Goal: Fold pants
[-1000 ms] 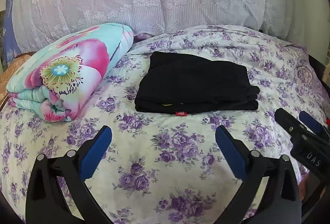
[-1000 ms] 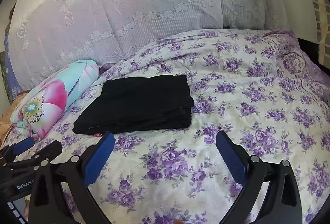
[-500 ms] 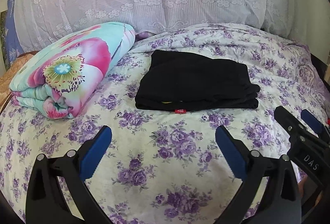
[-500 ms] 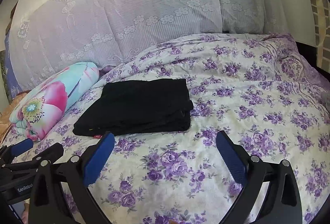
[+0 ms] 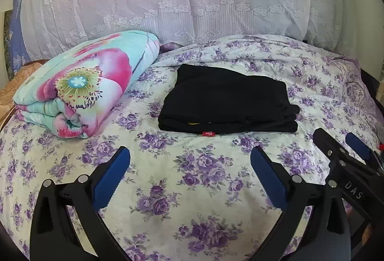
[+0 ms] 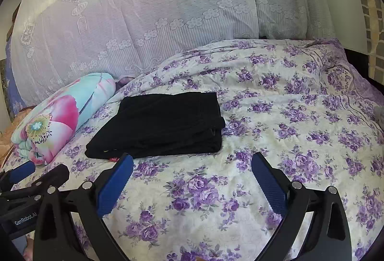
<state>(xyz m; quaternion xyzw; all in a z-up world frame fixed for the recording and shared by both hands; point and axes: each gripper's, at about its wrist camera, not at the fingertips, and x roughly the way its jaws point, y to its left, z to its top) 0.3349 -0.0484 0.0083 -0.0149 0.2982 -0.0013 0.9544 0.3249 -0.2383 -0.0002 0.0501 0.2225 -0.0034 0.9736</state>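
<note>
Rolled quilt (image 5: 81, 88) left of pants (image 5: 228, 100), bedspread (image 5: 192, 189) open elsewhere

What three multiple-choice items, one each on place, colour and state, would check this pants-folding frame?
1. Where is the rolled floral quilt relative to the pants in the left wrist view?
A. to their left
B. on top of them
C. to their right

2. What colour are the pants?
A. grey
B. black
C. blue

3. How do the left tool and right tool stand?
A. both shut on cloth
B. one holds the pants
C. both open, holding nothing

Answers: 1 A, the quilt lies apart on the left of the bedspread. 2 B, the folded stack is black. 3 C, blue pads spread wide over bare bedspread.
</note>
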